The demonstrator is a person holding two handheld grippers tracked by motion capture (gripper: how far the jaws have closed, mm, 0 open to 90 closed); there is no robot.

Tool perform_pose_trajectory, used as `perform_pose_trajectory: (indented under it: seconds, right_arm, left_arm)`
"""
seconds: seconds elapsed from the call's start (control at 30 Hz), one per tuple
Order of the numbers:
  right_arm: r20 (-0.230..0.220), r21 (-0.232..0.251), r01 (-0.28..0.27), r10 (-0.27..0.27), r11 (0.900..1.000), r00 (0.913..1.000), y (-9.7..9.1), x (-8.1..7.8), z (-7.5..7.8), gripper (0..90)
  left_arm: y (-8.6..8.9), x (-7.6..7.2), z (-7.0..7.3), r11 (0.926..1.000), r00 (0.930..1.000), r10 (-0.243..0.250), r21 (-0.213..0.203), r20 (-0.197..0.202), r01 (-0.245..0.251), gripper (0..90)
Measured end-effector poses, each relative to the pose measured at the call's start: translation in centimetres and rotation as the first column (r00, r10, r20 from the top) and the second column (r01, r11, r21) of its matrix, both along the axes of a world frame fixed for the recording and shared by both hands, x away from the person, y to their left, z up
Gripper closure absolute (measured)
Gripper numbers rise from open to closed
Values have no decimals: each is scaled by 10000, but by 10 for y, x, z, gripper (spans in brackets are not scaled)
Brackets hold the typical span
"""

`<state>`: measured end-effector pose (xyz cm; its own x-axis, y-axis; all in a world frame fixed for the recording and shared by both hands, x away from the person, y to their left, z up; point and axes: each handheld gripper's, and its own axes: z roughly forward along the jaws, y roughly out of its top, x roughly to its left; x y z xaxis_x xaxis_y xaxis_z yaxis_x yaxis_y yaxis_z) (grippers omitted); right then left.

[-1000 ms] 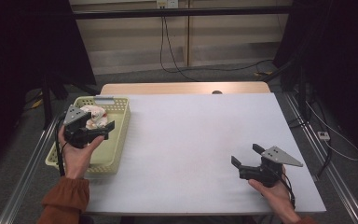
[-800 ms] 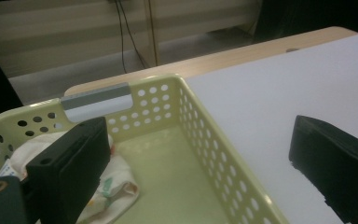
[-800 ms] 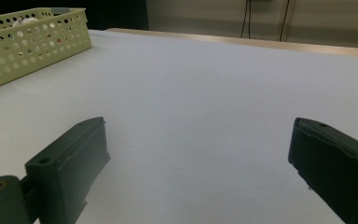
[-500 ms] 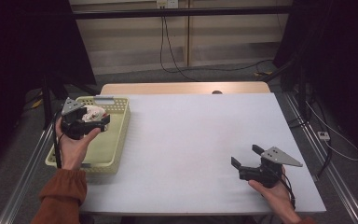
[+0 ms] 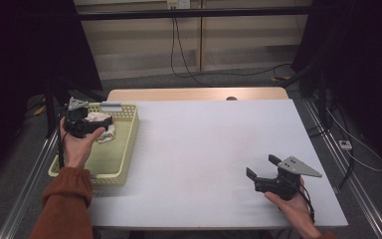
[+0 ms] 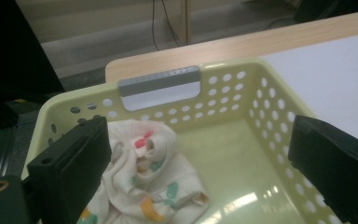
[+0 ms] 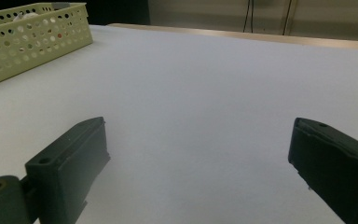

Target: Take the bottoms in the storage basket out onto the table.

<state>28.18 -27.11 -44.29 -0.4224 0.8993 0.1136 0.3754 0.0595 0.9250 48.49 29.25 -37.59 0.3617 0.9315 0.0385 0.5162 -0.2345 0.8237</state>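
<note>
A pale yellow perforated basket (image 5: 124, 142) (image 6: 270, 107) sits at the table's left edge, with a grey handle (image 6: 159, 81) on its far wall. Inside lies a crumpled white cloth (image 6: 149, 186) (image 5: 103, 130) with coloured spots. My left gripper (image 5: 99, 125) (image 6: 198, 163) hovers over the basket's far end, open, with the cloth below and between its jaws, untouched. At the near right, my right gripper (image 5: 262, 166) (image 7: 200, 172) rests low over the white table (image 5: 204, 149), open and holding nothing.
A wooden strip (image 5: 194, 94) runs along the table's far edge. Cables (image 5: 189, 64) trail over the floor behind it. Dark curtains and metal rails flank both sides. The basket (image 7: 32, 37) stands far left in the right gripper view.
My left gripper has moved left and farther back over the basket, toward the cloth. The right gripper has stayed put.
</note>
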Motion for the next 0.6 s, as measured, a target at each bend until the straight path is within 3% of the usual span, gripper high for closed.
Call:
perform_pose_trajectory:
  seconds: [0.33,0.6]
  right_arm:
    - [-2,2,3,-3,10000,10000,0,0,0,45]
    - [35,3,-13,13,10000,10000,0,-1,1,45]
  left_arm:
    - [6,17,-12,9996,9989,292,37,-355,-291,60]
    - [16,30,-29,9963,9904,861,72,-1079,-858,63]
